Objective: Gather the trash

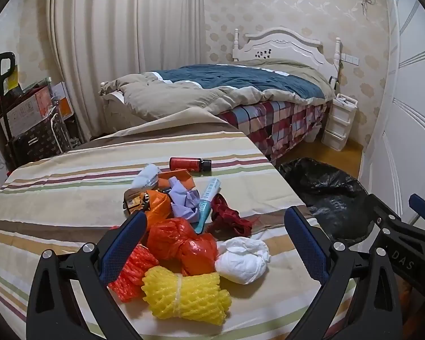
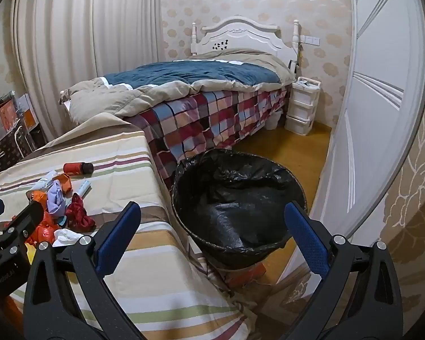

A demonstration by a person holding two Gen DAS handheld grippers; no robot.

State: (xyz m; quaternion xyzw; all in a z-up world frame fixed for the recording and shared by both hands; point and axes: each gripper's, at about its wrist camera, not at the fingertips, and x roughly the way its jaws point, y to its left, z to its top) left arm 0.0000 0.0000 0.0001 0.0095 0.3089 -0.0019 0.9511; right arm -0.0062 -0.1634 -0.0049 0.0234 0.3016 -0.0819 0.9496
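Observation:
A pile of trash lies on the striped tablecloth (image 1: 70,198): a yellow foam net (image 1: 187,294), an orange foam net (image 1: 133,274), an orange plastic bag (image 1: 181,243), a white tissue wad (image 1: 242,257), a dark red wrapper (image 1: 229,218), lilac paper (image 1: 184,201), a teal tube (image 1: 209,198) and a red bottle (image 1: 184,163). My left gripper (image 1: 215,215) hangs open above the near part of the pile, touching nothing. My right gripper (image 2: 212,209) is open and empty over the black-lined bin (image 2: 184,170), which stands on the floor right of the table.
A bed (image 2: 198,76) with a blue and tan duvet and a plaid sheet stands behind the table. A white drawer unit (image 2: 301,107) sits by the headboard. A white door (image 2: 376,113) lies to the right. Stacked boxes and cases (image 1: 34,119) stand at far left.

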